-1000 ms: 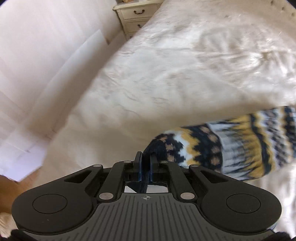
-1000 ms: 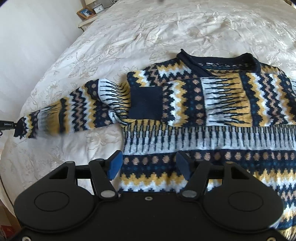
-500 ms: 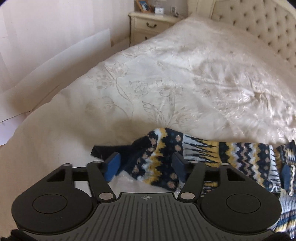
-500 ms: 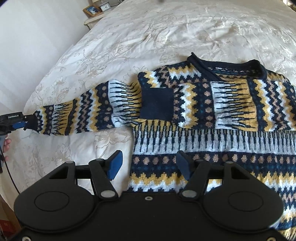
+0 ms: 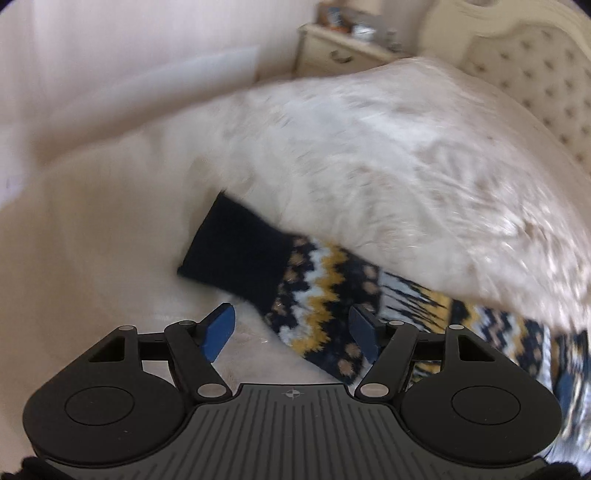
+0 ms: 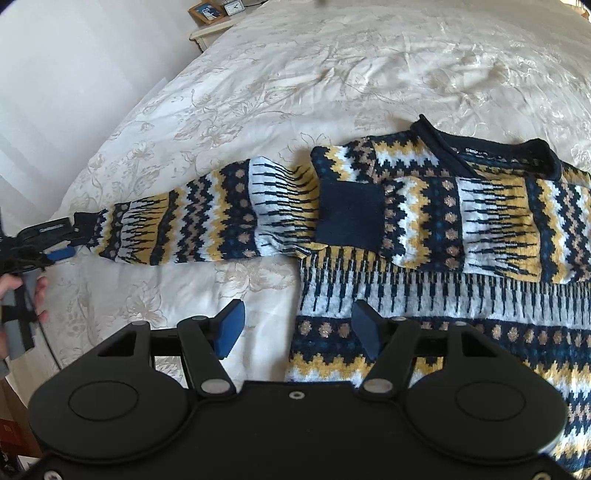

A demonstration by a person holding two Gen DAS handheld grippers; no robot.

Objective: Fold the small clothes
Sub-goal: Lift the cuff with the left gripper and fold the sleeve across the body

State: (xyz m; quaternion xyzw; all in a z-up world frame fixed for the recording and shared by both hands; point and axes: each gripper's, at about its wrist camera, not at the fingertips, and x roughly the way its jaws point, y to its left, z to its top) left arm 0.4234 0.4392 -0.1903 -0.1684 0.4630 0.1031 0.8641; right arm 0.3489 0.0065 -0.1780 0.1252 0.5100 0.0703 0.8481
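Observation:
A navy, yellow and white patterned sweater (image 6: 461, 236) lies flat on the bed. One sleeve (image 6: 424, 221) is folded across its chest. The other sleeve (image 6: 207, 225) stretches straight out to the left. In the left wrist view this sleeve's navy cuff (image 5: 236, 254) lies on the quilt just ahead of my left gripper (image 5: 291, 332), which is open and empty. The left gripper also shows at the cuff in the right wrist view (image 6: 55, 240). My right gripper (image 6: 295, 332) is open and empty, hovering over the sweater's lower left edge.
A cream embroidered quilt (image 6: 332, 74) covers the bed. A cream nightstand (image 5: 332, 55) stands beside the tufted headboard (image 5: 535, 74). A picture frame and a clock (image 6: 218, 9) stand on the nightstand. The bed's left edge drops toward a pale wall.
My left gripper opened and let go of the sleeve cuff, then drew back; the cuff now lies on the quilt. The sleeve went from lifted to stretched flat. The right gripper stayed open.

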